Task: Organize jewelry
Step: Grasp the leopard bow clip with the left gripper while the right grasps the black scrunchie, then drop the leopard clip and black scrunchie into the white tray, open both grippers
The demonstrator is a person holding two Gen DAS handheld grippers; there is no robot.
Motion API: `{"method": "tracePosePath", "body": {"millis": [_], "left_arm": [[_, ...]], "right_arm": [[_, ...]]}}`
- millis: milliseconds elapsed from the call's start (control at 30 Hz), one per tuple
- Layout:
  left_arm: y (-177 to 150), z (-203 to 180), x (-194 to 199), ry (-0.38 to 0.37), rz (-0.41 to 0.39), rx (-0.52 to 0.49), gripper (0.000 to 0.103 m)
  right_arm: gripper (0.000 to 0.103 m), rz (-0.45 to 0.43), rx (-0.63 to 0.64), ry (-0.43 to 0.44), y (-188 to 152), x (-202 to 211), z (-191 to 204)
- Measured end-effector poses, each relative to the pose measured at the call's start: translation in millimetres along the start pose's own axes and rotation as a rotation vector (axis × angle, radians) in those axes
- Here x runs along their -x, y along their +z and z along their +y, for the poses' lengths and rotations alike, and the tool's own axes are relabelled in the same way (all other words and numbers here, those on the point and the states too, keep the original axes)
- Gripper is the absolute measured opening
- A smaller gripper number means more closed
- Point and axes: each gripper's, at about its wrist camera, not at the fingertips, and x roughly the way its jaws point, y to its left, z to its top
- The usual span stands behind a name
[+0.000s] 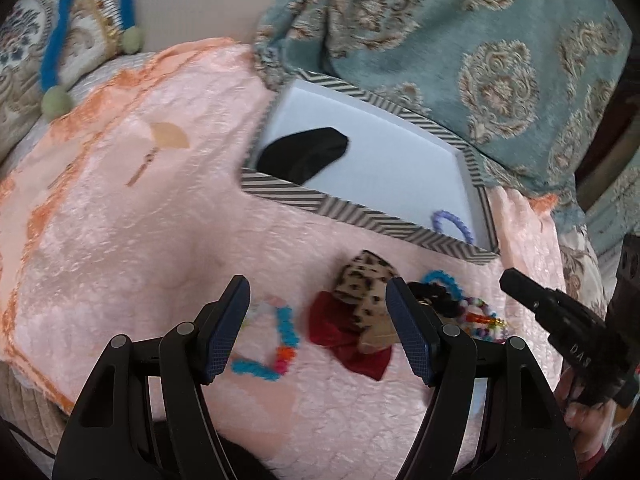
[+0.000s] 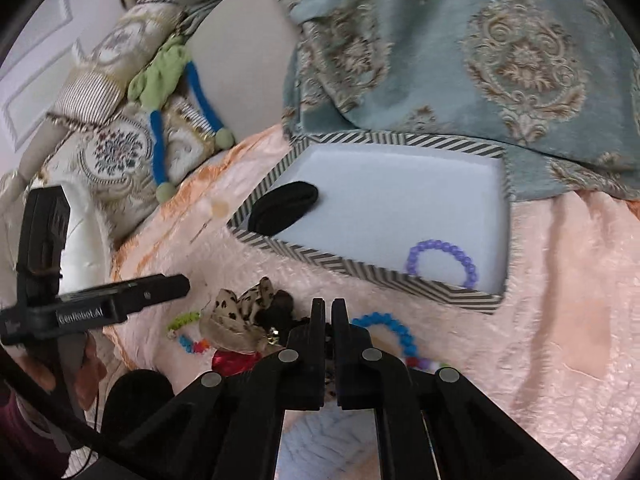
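A striped box (image 1: 344, 208) (image 2: 352, 268) with a white inside lies on a pink cloth. It holds a black band (image 1: 306, 152) (image 2: 286, 204) and a purple bead bracelet (image 1: 454, 224) (image 2: 442, 262). In front of it lies a pile: a leopard bow (image 1: 366, 284) (image 2: 240, 312), a red bow (image 1: 344, 336), a multicolour bead bracelet (image 1: 276, 340) and a blue bead bracelet (image 2: 390, 326). My left gripper (image 1: 318, 304) is open above the bows. My right gripper (image 2: 330, 308) has its jaws nearly together over the pile; nothing shows between them.
A blue patterned cushion (image 1: 500, 60) (image 2: 500, 52) presses against the box's far side. A patterned pillow with a green and blue toy (image 2: 168, 92) lies at the left. The pink cloth (image 1: 120, 220) spreads left of the box.
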Motion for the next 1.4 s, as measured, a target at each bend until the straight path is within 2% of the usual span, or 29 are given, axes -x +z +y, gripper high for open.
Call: {"method": "tracePosePath", "body": {"millis": [100, 167, 233, 300, 333, 367, 433, 600, 833, 867, 900, 933, 1000, 1100, 1400], "left_arm": [[1, -7, -5, -0.019, 0.015, 0.007, 0.071], [0, -9, -8, -0.033, 0.033, 0.008, 0.071], [-2, -10, -10, -0.046, 0.052, 0.007, 0.071], [-2, -7, -10, -0.045, 0.055, 0.010, 0.071], [-2, -6, -9, -0.040, 0.053, 0.014, 0.071], [-1, -4, -9, -0.040, 0.054, 0.022, 0.071], [0, -1, -11, -0.058, 0.065, 0.040, 0.071], [0, -10, -20, -0.084, 0.098, 0.031, 0.072], [-8, -39, -51, -0.067, 0.159, -0.040, 0.072], [-10, -42, -54, -0.056, 0.156, -0.063, 0.066], [-12, -46, -56, -0.041, 0.152, -0.089, 0.038], [-13, -48, -57, -0.034, 0.152, -0.107, 0.028], [-13, -50, -52, -0.040, 0.135, -0.123, 0.015], [-9, -53, -39, -0.047, 0.101, -0.137, 0.011], [18, -51, 10, -0.076, -0.004, -0.125, 0.011]], "right_arm": [[0.008, -0.002, 0.019, 0.077, -3, 3, 7], [0.042, 0.039, 0.043, 0.087, -7, -5, 16], [0.048, 0.043, 0.069, 0.088, -9, -13, 20], [0.048, 0.066, 0.092, 0.095, -11, -27, 25], [0.042, 0.084, 0.098, 0.099, -12, -35, 26], [0.024, 0.097, 0.099, 0.092, -12, -43, 25], [0.007, 0.133, 0.070, 0.105, -14, -57, 19], [0.006, 0.074, -0.035, 0.135, -13, -42, -4], [0.006, 0.034, -0.111, 0.098, -13, -22, -24], [0.006, 0.027, -0.120, 0.100, -13, -19, -27], [0.006, 0.017, -0.129, 0.101, -13, -15, -30], [0.006, 0.010, -0.132, 0.100, -12, -11, -31], [0.006, -0.007, -0.135, 0.098, -12, -3, -32], [0.006, -0.031, -0.136, 0.097, -10, 9, -33], [0.006, -0.104, -0.117, 0.087, 9, 42, -27]]}}
